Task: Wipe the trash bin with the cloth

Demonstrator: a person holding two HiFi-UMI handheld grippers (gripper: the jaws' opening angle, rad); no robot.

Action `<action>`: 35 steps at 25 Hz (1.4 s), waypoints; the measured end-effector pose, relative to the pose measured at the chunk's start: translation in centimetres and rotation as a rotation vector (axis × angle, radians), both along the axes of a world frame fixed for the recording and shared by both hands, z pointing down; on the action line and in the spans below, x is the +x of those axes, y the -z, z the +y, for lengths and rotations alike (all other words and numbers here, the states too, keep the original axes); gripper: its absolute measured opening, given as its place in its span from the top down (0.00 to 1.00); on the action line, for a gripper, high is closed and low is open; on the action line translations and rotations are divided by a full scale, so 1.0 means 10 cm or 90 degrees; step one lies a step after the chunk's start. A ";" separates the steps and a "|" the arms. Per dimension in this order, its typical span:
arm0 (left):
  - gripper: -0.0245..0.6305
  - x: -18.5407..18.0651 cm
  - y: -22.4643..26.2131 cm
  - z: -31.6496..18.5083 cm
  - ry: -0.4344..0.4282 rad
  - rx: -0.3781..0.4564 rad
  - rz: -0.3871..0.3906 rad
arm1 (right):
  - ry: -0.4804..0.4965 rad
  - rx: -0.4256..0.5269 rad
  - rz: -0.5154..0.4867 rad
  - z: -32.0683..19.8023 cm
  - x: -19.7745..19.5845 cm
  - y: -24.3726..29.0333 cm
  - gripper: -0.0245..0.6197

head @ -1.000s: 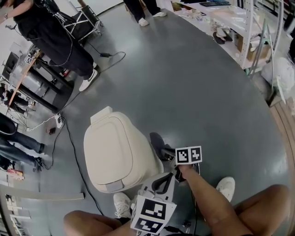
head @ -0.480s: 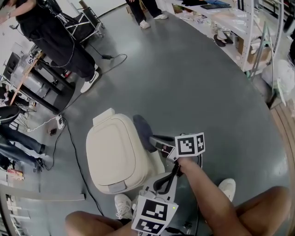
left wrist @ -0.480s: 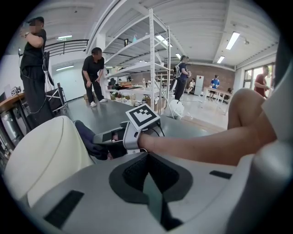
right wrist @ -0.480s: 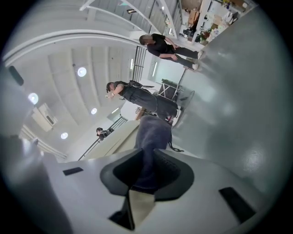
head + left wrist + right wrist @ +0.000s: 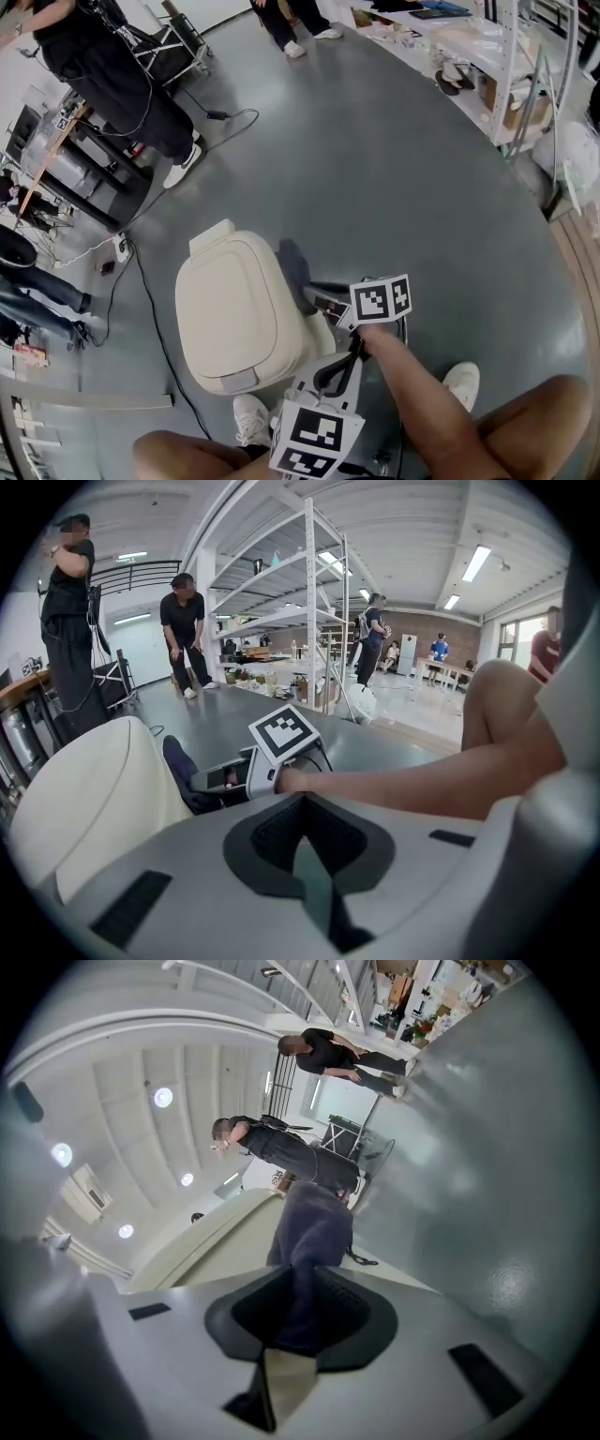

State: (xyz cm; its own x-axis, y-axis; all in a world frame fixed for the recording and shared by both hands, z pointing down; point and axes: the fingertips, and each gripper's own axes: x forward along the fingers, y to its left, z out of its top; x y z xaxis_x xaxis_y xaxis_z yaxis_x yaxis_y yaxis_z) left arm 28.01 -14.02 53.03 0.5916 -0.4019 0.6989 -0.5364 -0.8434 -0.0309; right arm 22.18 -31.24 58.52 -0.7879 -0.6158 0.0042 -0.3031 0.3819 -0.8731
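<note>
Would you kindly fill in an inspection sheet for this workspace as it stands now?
Surface: grey floor, smooth and glossy.
Job's things: cream trash bin, lid shut; dark blue cloth lies against its right side.
Clutter: power strip on the floor, left of the bin.
Grippers: right gripper shut on the cloth; left gripper shut, nothing between its jaws.
Cables: black cable runs along the floor past the bin's left side.
Surroundings: standing people at the far side; metal shelving at the right.
</note>
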 end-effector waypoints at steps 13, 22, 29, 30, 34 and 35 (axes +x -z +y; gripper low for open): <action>0.97 0.00 0.02 0.01 -0.002 -0.014 -0.010 | -0.007 -0.079 0.028 -0.01 -0.01 -0.62 0.84; 0.97 0.03 -0.02 0.03 -0.008 -0.029 -0.006 | -0.013 -0.149 0.084 -0.01 -0.02 -1.19 0.84; 0.97 0.04 -0.01 -0.07 -0.004 -0.034 -0.003 | -0.017 -0.199 0.144 -0.08 -0.05 -1.66 0.84; 0.97 0.03 -0.02 -0.09 -0.001 -0.036 -0.005 | -0.016 -0.206 0.149 -0.09 -0.05 -1.71 0.84; 0.97 -0.01 -0.03 -0.15 0.013 -0.049 0.000 | -0.018 -0.232 0.175 -0.10 -0.04 -1.91 0.84; 0.97 0.00 -0.03 -0.16 0.012 -0.054 0.004 | -0.020 -0.237 0.182 -0.10 -0.03 -1.96 0.84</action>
